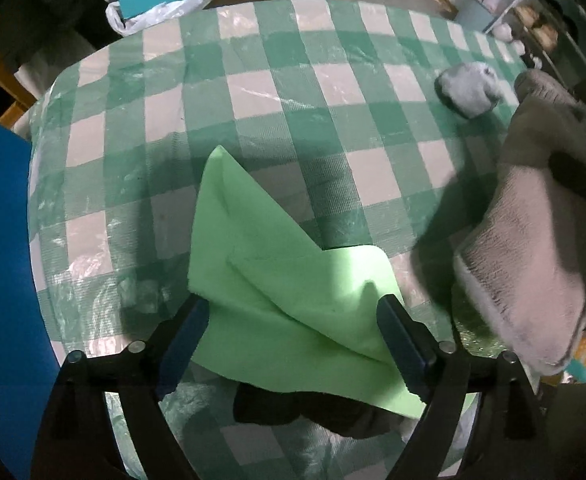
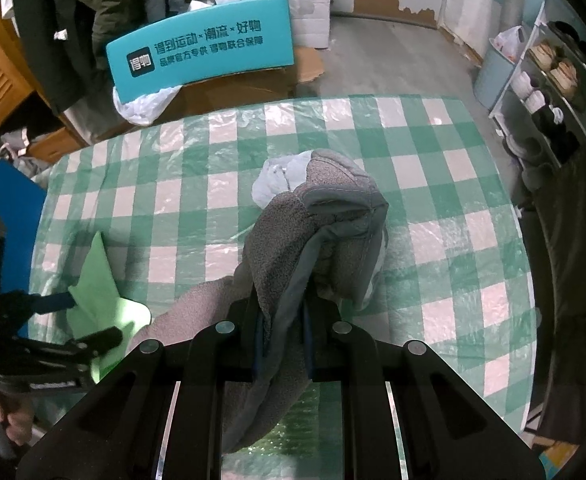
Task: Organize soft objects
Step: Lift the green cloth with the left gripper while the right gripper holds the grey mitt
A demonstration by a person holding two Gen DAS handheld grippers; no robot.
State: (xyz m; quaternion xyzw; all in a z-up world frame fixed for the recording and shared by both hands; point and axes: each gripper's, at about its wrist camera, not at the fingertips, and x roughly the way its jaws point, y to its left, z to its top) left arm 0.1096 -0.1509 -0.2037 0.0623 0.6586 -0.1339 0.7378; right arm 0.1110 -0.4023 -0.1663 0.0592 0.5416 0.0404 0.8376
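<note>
A light green cloth lies folded on the green-checked table. My left gripper is open, one finger on each side of the cloth's near part. A dark cloth lies under the green one at the near edge. My right gripper is shut on a grey fleece towel and holds it above the table; the towel also shows in the left wrist view. A pale blue soft bundle lies further back, partly hidden behind the towel in the right wrist view. The green cloth and left gripper show at the left there.
A teal box stands on cardboard beyond the table's far edge, with a white plastic bag beside it. A blue panel is at the table's left. Shelves with shoes stand at the right.
</note>
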